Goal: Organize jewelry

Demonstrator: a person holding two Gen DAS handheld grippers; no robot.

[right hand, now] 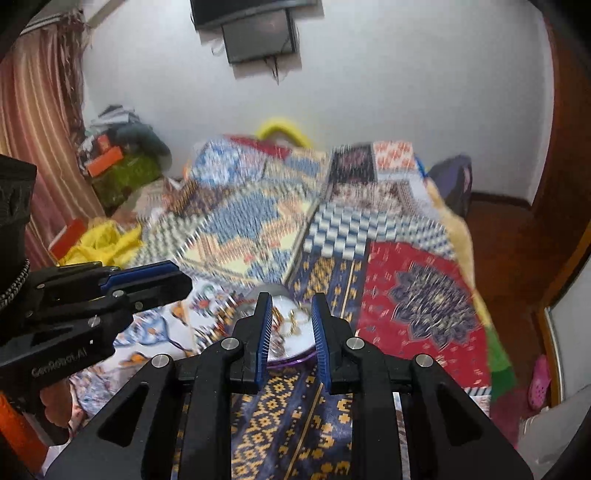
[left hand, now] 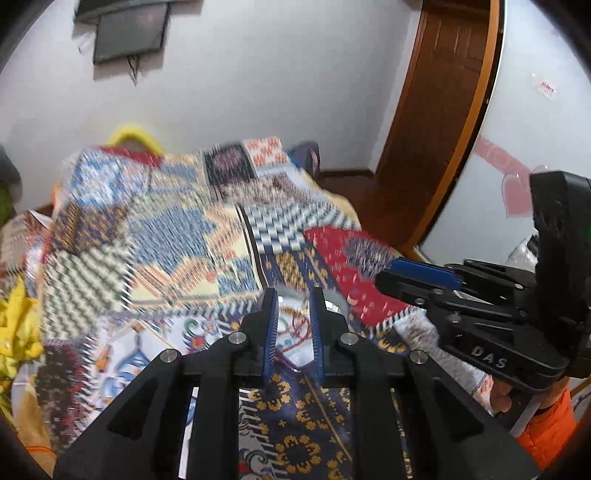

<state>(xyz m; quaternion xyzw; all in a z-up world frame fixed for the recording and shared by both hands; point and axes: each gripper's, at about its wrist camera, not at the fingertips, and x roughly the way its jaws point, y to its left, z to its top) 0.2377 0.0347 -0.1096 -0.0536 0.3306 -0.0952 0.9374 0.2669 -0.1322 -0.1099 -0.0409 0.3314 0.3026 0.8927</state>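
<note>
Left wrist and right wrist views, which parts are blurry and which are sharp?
Left wrist view: the patchwork bedspread is streaked with motion blur, while the left gripper stays sharp; fisheye bends the door frame. Right wrist view: the same bedspread smears, the right gripper is crisp, and the jewelry tray between its fingers is only softly resolved.

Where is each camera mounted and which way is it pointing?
Left wrist: rides the left claw, looking forward over the patchwork bedspread at the jewelry tray; right claw enters from the right.
Right wrist: rides the right claw, same heading; left claw enters from the left.
Shared: tray, bedspread, wall screen.
</note>
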